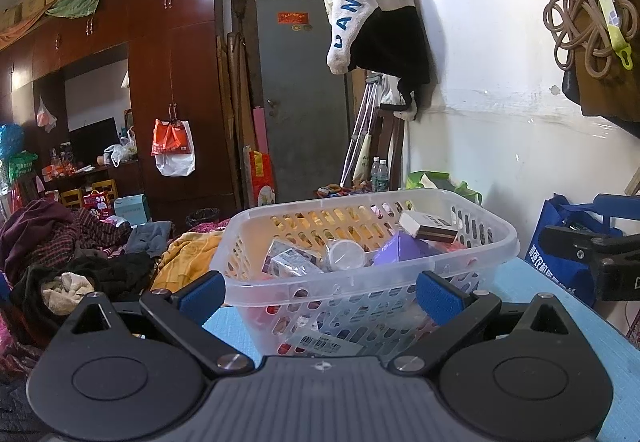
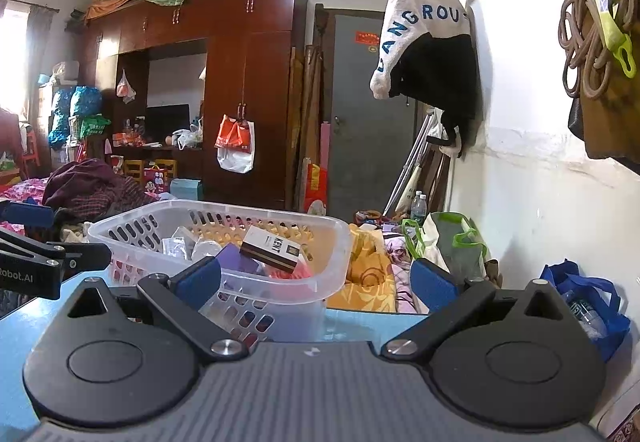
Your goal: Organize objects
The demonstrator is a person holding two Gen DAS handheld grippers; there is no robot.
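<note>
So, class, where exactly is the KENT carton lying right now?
The KENT carton lies tilted on top of the pile inside the clear plastic basket, toward its far right side beside a purple box, ahead of both open tools.

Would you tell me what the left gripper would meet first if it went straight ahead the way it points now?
Most likely the near wall of the clear plastic basket, which sits directly ahead between the open fingers of the left gripper; the exact gap is hard to judge.

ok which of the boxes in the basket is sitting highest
The white and brown KENT box, tilted on top of the pile toward the basket's right end. The purple box and the small printed carton lie lower.
</note>
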